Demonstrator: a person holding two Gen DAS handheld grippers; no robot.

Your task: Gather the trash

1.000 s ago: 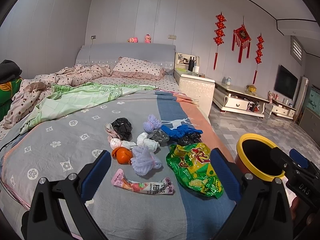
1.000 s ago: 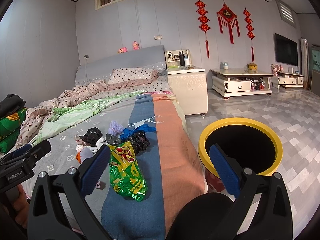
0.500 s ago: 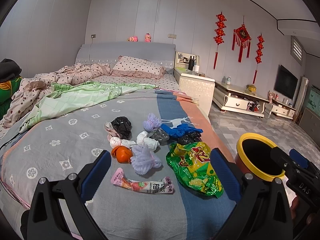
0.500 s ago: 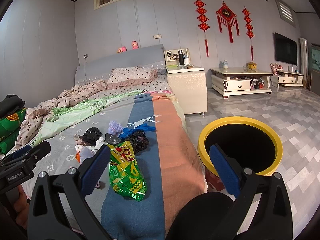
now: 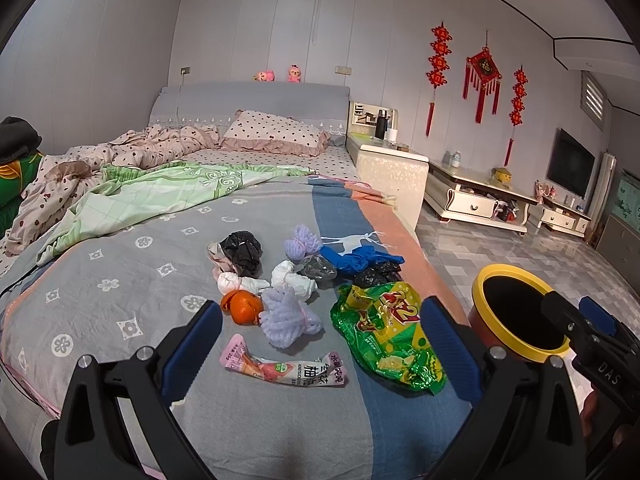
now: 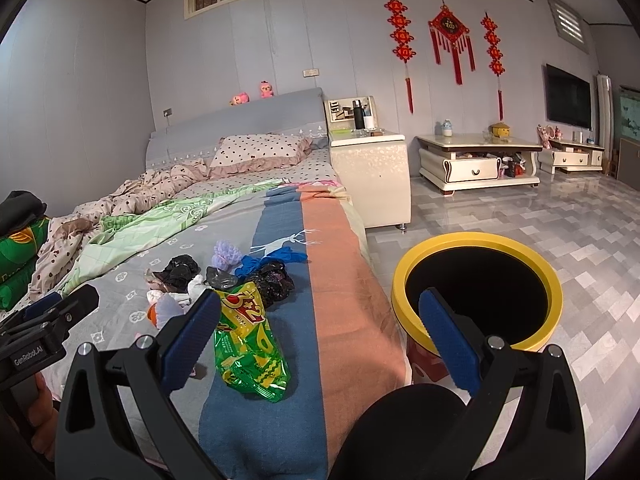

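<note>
my left gripper [image 5: 320, 344] gapes wide and empty, pink wrapper [image 5: 284, 368] between my fingers; my right gripper [image 6: 320, 344] gapes too, yellow bin [image 6: 476, 292] ahead.

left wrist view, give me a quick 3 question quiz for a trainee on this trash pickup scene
1. True or false: the left tool is open and holds nothing.
2. Which lies nearest the bed's foot edge: A) pink wrapper B) orange peel C) blue glove?
3. Fill in: the bin has a ____ rim.

Key: 1 true; 2 A; 3 yellow
</note>
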